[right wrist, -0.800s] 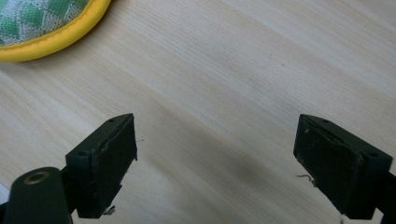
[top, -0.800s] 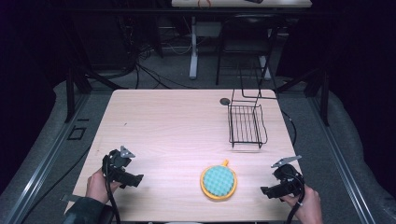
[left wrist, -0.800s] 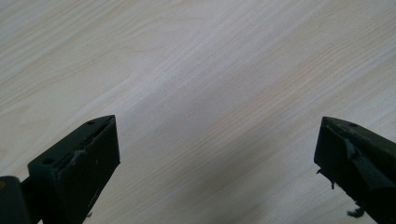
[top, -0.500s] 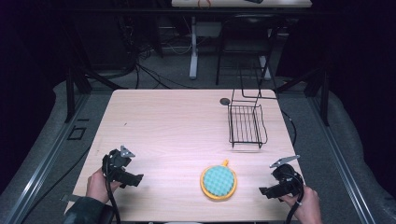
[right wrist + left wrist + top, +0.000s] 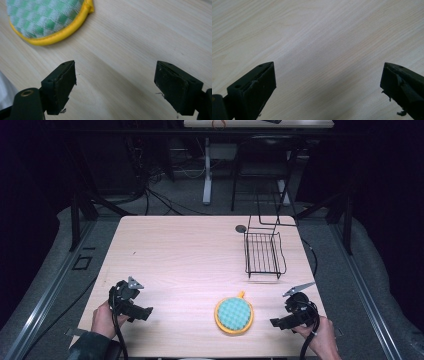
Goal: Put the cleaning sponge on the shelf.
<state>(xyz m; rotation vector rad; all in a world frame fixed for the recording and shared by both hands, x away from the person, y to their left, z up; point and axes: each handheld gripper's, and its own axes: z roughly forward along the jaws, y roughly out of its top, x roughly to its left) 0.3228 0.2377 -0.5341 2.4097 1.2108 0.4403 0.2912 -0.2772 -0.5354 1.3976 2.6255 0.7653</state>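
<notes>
The right gripper (image 5: 276,323), jaws wide and empty, should slide forward-left to straddle the yellow-rimmed pot holder (image 5: 47,20) at its edge.

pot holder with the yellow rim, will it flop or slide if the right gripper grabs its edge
The pot holder looks like padded woven cloth, so it would probably sag when lifted by one edge. It lies flat on the smooth wooden table, so a push would likely slide it, not roll it. The right gripper is open beside it.

Round yellow-rimmed green potholder (image 5: 234,315) flat on table (image 5: 190,250)
</notes>
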